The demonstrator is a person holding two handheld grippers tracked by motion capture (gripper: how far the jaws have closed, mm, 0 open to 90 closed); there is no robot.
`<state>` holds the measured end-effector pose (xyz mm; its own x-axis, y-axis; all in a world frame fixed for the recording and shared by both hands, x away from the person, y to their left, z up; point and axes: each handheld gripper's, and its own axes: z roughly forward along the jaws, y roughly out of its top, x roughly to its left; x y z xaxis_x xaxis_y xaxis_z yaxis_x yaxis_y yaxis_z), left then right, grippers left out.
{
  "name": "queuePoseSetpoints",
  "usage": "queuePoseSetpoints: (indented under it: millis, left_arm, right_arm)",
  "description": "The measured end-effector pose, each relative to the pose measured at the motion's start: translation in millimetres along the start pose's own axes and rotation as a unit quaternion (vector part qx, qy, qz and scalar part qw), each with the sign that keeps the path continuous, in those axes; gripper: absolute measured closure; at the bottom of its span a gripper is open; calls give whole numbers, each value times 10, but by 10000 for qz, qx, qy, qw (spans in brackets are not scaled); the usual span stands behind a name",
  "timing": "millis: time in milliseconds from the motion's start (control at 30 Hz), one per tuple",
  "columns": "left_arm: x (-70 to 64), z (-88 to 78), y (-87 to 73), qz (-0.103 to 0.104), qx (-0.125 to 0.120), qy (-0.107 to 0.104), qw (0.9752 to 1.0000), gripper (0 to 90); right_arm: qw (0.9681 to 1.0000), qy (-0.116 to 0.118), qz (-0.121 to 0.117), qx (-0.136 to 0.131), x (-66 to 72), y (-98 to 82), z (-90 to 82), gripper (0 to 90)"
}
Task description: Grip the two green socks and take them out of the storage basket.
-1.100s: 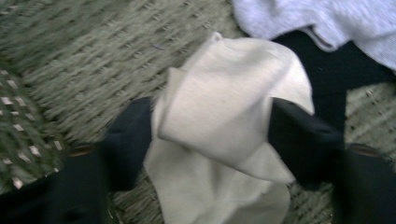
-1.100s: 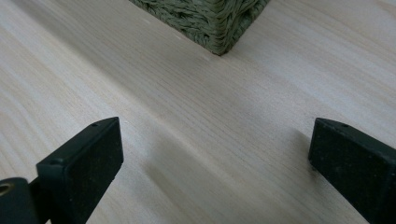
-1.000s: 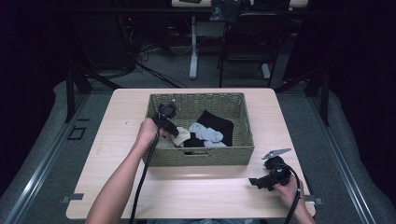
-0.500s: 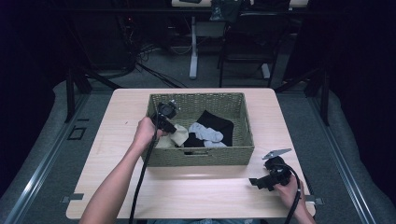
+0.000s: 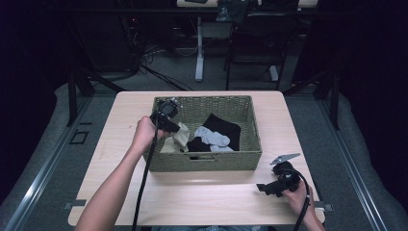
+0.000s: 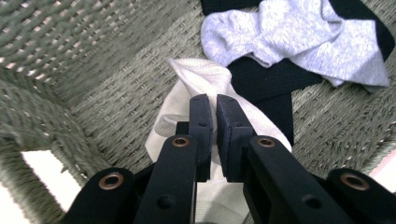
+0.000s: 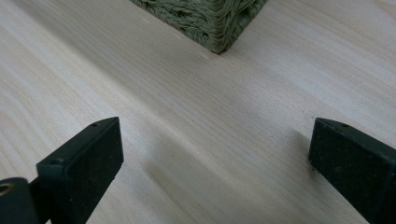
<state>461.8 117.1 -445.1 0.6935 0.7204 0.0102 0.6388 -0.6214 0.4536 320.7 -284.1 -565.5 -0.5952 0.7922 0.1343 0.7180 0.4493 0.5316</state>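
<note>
Left hand-held gripper (image 6: 209,105) pinches a cream cotton sock (image 6: 205,84) inside the green woven rectangular basket (image 5: 207,161); right hand-held gripper (image 7: 210,158) gapes wide above the pale wooden desk (image 7: 196,107).

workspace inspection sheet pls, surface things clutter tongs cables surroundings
Surface: pale wood table, bare in front of the basket.
Things: woven basket holding a cream sock, grey sock and black sock.
Clutter: nothing seen.
Tongs: left tongs shut on the cream sock inside the basket; right tongs open, low over the table.
Cables: one black cable trails from each.
Surroundings: dark room, grey floor, chair behind.
</note>
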Motion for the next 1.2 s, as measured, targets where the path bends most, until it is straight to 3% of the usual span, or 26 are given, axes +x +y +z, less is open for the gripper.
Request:
queuePoseSetpoints:
  millis: [500, 933, 1200]
  left_arm:
    - [-36, -339, 45, 137, -388, 134, 9991, 854]
    - [-34, -474, 80, 171, -668, 46, 9976, 855]
    - [-8, -575, 143, 250, -930, -51, 9953, 855]
  right_arm:
    - [10000, 16, 36, -48, 5, -2, 16, 26]
    - [10000, -11, 44, -43, -8, -5, 11, 27]
    - [9999, -132, -9, -27, -27, 4, 24, 27]
